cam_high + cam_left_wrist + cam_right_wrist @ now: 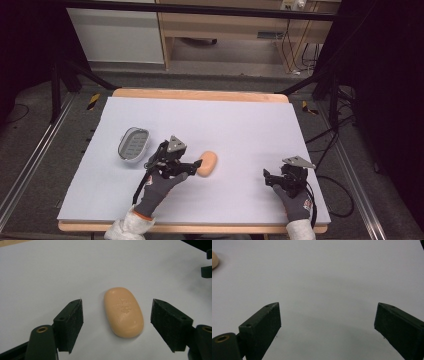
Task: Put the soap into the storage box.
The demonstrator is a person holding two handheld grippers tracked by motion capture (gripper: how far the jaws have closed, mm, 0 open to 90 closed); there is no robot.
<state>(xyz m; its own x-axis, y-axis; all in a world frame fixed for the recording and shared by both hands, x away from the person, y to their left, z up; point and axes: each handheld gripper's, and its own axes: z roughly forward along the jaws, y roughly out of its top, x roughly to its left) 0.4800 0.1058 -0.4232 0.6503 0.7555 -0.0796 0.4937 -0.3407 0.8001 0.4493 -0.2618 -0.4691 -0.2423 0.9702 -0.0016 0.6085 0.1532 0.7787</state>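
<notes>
Soap lies mid-tabletop between the left gripper's spread fingers, untouched. Right gripper, fingers apart, hovers over bare surface near the front right corner.

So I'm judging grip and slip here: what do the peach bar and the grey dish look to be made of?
The peach bar looks like solid soap: matte, waxy, with rounded edges and an embossed stamp on top. The grey dish looks like moulded plastic, with a pale rim and a slotted floor, though metal can't be ruled out. The left claw, open, brackets the bar.
</notes>
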